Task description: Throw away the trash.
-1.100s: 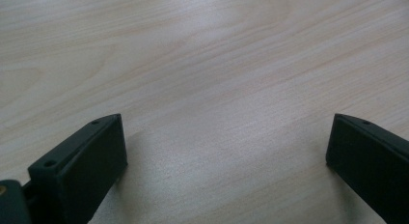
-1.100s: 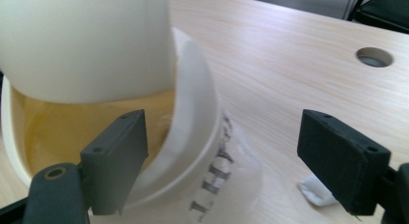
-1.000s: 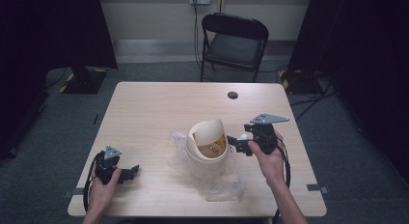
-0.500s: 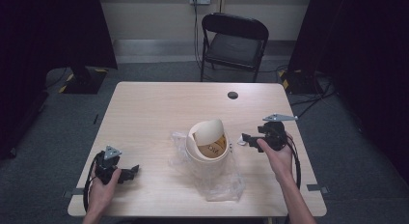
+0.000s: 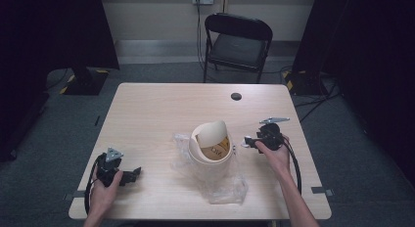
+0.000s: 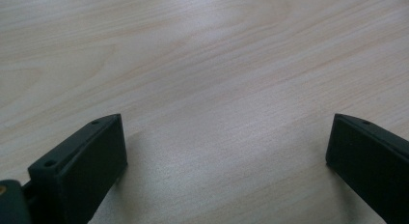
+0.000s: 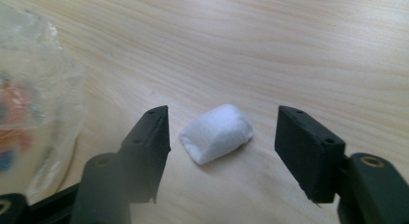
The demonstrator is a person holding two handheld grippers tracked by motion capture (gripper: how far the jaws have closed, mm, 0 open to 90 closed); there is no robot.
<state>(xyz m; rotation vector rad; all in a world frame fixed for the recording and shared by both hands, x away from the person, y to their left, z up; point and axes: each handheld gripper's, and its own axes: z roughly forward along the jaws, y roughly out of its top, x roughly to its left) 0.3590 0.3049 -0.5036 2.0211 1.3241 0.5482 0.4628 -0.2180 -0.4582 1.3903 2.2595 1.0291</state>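
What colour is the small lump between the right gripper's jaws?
White; the lump shows best in the right gripper view.

one marshmallow (image 7: 216,132), one cup (image 5: 210,144), one bag (image 5: 227,185)

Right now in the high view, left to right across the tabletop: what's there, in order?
left gripper → clear plastic bag → stack of paper cups → small white piece → right gripper. The cups sit on the bag, so their order is loose; the black disc lies farther back.
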